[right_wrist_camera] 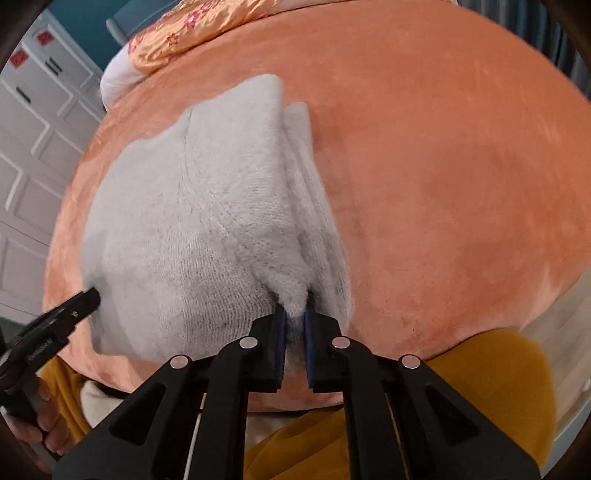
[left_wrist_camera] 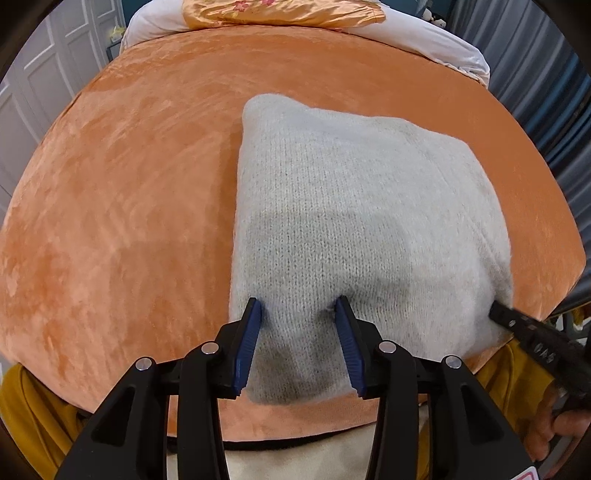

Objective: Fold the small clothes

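Observation:
A pale grey knitted garment [left_wrist_camera: 354, 221] lies folded on the orange bedspread [left_wrist_camera: 129, 221]. My left gripper [left_wrist_camera: 298, 308] is open, its blue-padded fingertips resting on the garment's near left part, holding nothing. My right gripper [right_wrist_camera: 294, 314] is shut on a pinch of the garment's [right_wrist_camera: 192, 221] near right corner, where folded layers show along the right edge. The right gripper's tip also shows in the left wrist view [left_wrist_camera: 496, 312], at the garment's right edge. The left gripper's tip also shows in the right wrist view [right_wrist_camera: 90, 295], at the garment's left.
A satin floral pillow [left_wrist_camera: 280, 13] and white bedding [left_wrist_camera: 424, 40] lie at the bed's far end. White cupboard doors [right_wrist_camera: 33, 147] stand to the left, a curtain [left_wrist_camera: 546, 92] to the right. The person's mustard-yellow clothing [right_wrist_camera: 480, 387] is at the bed's near edge.

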Demonstrator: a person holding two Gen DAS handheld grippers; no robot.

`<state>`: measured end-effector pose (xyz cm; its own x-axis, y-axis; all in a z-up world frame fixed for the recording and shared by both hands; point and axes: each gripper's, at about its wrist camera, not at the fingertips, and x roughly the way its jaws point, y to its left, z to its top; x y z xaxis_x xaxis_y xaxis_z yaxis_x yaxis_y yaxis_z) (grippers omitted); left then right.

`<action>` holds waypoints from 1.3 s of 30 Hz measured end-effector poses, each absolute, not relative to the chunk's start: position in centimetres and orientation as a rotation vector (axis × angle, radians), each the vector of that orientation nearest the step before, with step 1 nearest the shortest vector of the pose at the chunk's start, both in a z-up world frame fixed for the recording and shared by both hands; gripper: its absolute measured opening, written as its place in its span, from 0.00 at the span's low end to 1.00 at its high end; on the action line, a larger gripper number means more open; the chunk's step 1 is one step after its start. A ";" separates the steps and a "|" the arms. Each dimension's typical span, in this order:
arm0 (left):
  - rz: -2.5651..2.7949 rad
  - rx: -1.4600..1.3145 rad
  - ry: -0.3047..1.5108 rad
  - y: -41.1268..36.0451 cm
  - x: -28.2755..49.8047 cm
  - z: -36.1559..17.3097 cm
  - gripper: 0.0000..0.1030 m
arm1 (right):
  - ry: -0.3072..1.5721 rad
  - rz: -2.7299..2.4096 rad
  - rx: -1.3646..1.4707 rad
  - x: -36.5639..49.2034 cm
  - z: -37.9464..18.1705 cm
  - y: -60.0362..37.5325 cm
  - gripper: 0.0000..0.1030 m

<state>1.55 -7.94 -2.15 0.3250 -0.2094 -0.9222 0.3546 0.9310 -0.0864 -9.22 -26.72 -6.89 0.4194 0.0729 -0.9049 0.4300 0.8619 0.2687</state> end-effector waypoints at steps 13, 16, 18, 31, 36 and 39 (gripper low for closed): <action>-0.396 -0.031 1.207 -5.5 1.3 -0.7 0.44 | 1.028 -0.286 0.642 -12.2 -5.1 -28.8 0.60; -0.371 -0.032 1.207 -4.1 1.1 -0.8 0.48 | 1.088 -0.250 0.695 -11.9 -6.8 -28.5 0.60; -0.343 -0.024 1.226 -3.2 1.1 -1.5 0.48 | 1.099 -0.244 0.708 -11.4 -7.1 -27.9 0.44; -0.274 -0.181 1.167 2.1 0.7 1.6 0.48 | 0.728 0.060 0.726 -10.3 5.2 -25.6 0.13; -0.290 -0.163 1.196 1.8 0.6 1.2 0.48 | 1.035 -0.243 0.749 -11.8 -6.6 -28.0 0.13; -0.331 -0.140 1.195 0.4 0.5 1.4 0.48 | 1.028 -0.251 0.708 -11.9 -6.1 -27.4 0.13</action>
